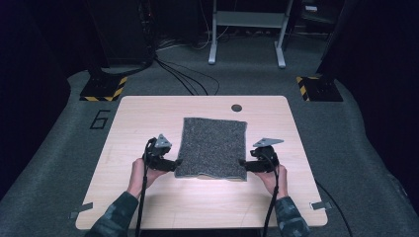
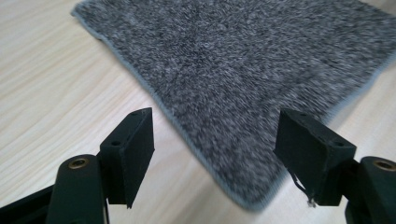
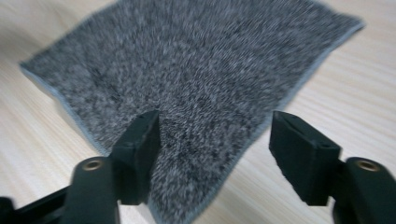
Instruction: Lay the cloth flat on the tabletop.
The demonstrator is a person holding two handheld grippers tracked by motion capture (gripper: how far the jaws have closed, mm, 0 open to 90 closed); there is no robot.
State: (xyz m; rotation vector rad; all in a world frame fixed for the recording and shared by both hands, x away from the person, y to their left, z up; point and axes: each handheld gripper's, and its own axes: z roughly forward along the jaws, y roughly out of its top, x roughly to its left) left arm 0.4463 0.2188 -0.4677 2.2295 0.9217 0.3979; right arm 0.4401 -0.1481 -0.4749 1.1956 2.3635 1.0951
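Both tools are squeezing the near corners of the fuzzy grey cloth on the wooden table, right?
Not squeezing. Both gripper views show the left tool and right tool open at the near corners of the grey cloth on the wooden table.

Bare table (image 1: 148, 113) lies open to you left, right and behind the grey cloth (image 1: 213, 145), and in front toward its near edge. Only the flat cloth lies between your two grippers; nothing else stands on the table.

A speckled grey cloth (image 1: 213, 145) lies on the pale wood-grain table (image 1: 143, 111) between black grippers
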